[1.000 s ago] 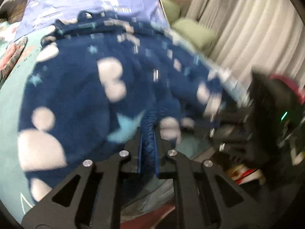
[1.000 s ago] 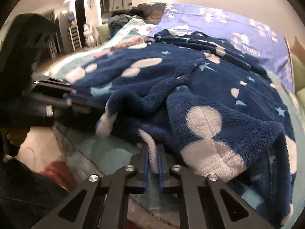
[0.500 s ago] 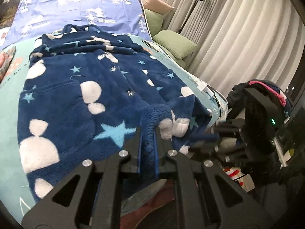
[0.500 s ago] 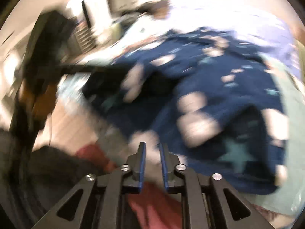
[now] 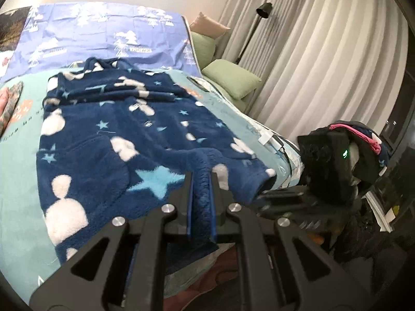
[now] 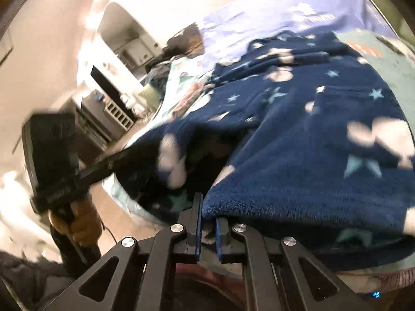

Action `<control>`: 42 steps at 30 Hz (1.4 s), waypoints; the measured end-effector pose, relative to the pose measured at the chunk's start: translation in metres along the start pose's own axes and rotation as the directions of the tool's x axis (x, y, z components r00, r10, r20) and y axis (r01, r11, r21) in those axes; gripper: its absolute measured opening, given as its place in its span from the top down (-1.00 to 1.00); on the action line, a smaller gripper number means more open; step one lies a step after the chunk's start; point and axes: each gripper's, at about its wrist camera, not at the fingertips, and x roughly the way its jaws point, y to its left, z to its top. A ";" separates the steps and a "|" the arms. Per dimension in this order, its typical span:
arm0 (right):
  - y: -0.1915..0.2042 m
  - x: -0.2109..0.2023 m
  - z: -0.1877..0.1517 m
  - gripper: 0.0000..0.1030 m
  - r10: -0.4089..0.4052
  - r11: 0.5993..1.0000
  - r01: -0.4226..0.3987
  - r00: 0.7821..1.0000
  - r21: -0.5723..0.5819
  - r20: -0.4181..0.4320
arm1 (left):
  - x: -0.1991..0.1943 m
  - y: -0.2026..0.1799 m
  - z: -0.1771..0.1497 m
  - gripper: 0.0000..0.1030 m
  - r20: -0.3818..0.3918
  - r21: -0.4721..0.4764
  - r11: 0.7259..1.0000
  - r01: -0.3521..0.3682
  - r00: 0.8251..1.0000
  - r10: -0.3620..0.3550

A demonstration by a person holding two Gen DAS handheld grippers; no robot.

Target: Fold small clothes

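Observation:
A navy fleece garment [image 5: 116,129] with white blobs and light-blue stars lies spread on the teal bed sheet [image 5: 15,171]. My left gripper [image 5: 201,181] is shut on its near hem. My right gripper [image 6: 208,215] is shut on another part of the near hem of the garment [image 6: 311,134]. The right view is tilted and blurred. The right gripper also shows in the left wrist view [image 5: 326,165] at the garment's right corner. The left gripper shows in the right wrist view [image 6: 54,155], held by a gloved hand.
A blue tree-print cover [image 5: 98,33] lies at the head of the bed. Green pillows [image 5: 230,77], a floor lamp [image 5: 259,15] and white curtains [image 5: 324,51] stand to the right. A pile of clothes [image 5: 363,134] sits off the bed's right. Shelving [image 6: 109,108] stands left of the bed.
The garment has been pulled flatter and spread toward the near edge of the bed. My right gripper has swung and tilted, still holding the hem. My left gripper keeps its hold.

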 end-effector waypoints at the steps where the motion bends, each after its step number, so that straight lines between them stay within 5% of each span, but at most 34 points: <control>1: -0.004 0.007 -0.002 0.83 -0.002 1.000 0.002 1.000 0.013 -0.031 | 0.001 -0.001 -0.001 0.77 -0.006 0.007 1.000 0.005 1.000 -0.005; 5: -0.033 0.037 -0.020 0.67 -0.029 0.990 0.053 0.983 0.129 -0.180 | 0.025 0.000 -0.014 0.77 -0.094 0.009 1.000 0.013 0.995 -0.012; 9: -0.030 0.019 -0.025 0.46 -0.033 0.998 0.045 0.976 0.052 -0.214 | 0.042 0.003 -0.030 0.77 -0.174 0.007 1.000 -0.009 0.985 0.010; 12: -0.011 -0.008 -0.022 0.36 -0.064 0.997 0.056 0.984 -0.056 -0.168 | 0.043 0.004 -0.034 0.77 -0.182 0.007 1.000 -0.006 0.983 0.008; 17: -0.013 -0.018 0.009 0.07 -0.020 1.000 0.019 0.998 -0.014 -0.053 | 0.043 0.002 -0.032 0.76 -0.183 0.012 1.000 -0.008 0.983 0.010; 24: -0.045 0.036 0.026 -0.26 0.145 0.975 -0.117 0.979 0.190 -0.144 | 0.042 0.003 -0.034 0.78 -0.176 0.031 0.997 -0.071 0.981 0.075; 29: -0.037 0.042 0.026 -0.26 0.147 0.981 -0.125 0.978 0.147 -0.147 | 0.046 0.009 -0.038 0.76 -0.190 0.021 0.997 -0.079 0.978 0.082; 31: -0.034 0.044 0.028 -0.19 0.155 0.981 -0.136 0.979 0.138 -0.135 | 0.048 0.009 -0.040 0.64 -0.200 0.019 0.997 -0.072 0.977 0.074; 33: -0.031 0.044 0.030 0.63 0.136 0.987 -0.123 0.983 0.107 -0.121 | 0.048 0.009 -0.041 0.43 -0.200 0.021 0.997 -0.076 0.977 0.079; 37: -0.022 0.034 0.033 0.79 0.068 0.996 -0.063 0.994 0.058 -0.083 | 0.038 0.008 -0.043 -0.23 -0.179 0.048 0.992 -0.114 0.976 0.121; 42: -0.011 -0.009 0.038 0.83 -0.045 0.999 0.045 0.999 -0.008 -0.023 | 0.014 0.012 -0.042 -0.39 -0.114 0.070 0.981 -0.184 0.975 0.191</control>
